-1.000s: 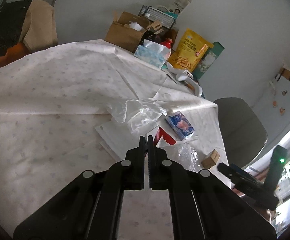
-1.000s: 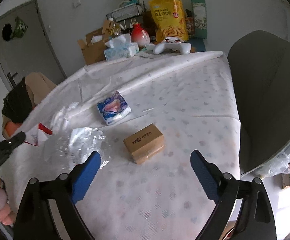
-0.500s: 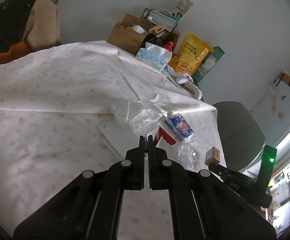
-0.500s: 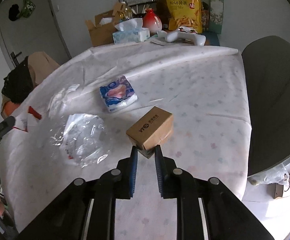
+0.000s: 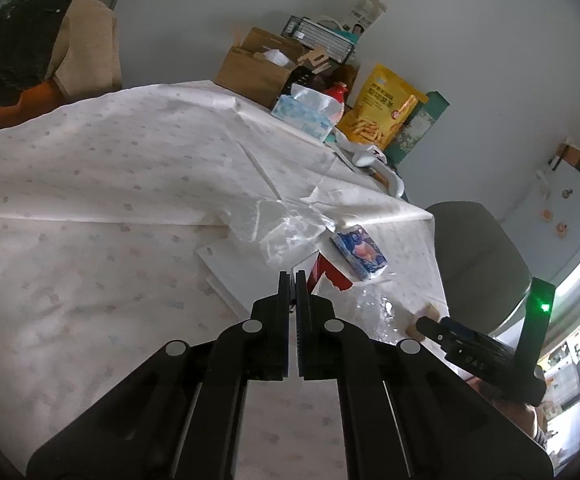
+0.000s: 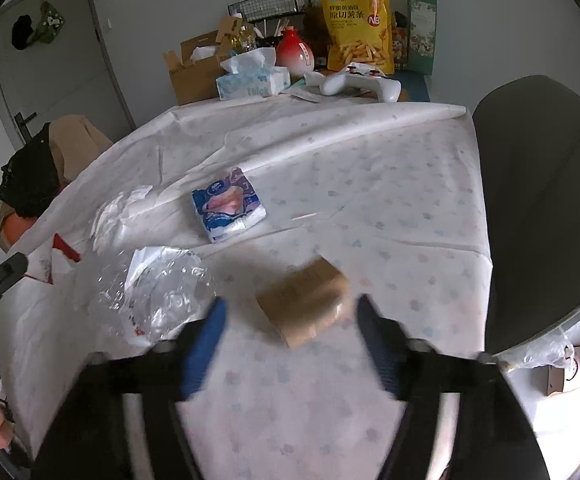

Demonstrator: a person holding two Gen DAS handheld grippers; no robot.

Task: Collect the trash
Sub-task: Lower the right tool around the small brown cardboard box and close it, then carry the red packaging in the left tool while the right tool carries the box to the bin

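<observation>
The right tongs (image 6: pixel 288 312) hang over the near edge of the table (image 6: pixel 409 208), their blue-padded jaws spreading apart and blurred with motion. A small brown box (image 6: pixel 303 304) sits between them, also blurred. Neither pad presses on it; there is a gap on each side, and I cannot tell whether it rests flat on the cloth.

Left of the box lies a crumpled clear wrapper (image 6: pixel 154 292) with some white and red print showing through it. Beyond that, a red-and-white packet (image 6: pixel 64 250) lies partly under a thin plastic bag (image 6: pixel 118 212). A blue tissue pack (image 6: pixel 228 204) lies farther in, well apart from the box.

The left tongs (image 5: pixel 293 280) are pressed together with nothing between them, pointing down toward the table above the red-and-white packet (image 5: pixel 327 276) and some white paper sheets (image 5: pixel 234 268). From this side the plastic bag (image 5: pixel 286 228) sits just beyond the tips, the tissue pack (image 5: pixel 359 254) to its right, and the clear wrapper (image 5: pixel 373 312) nearer the table's edge. The brown box (image 5: pixel 423 318) shows only partly, just past the right tool's black tip.

At the far end of the table stand a cardboard carton (image 6: pixel 192 68), a tissue box (image 6: pixel 252 78), a red vase (image 6: pixel 294 54), a yellow snack bag (image 6: pixel 357 26) and a white game controller (image 6: pixel 359 84). A grey chair (image 6: pixel 541 208) stands at the table's right side.
</observation>
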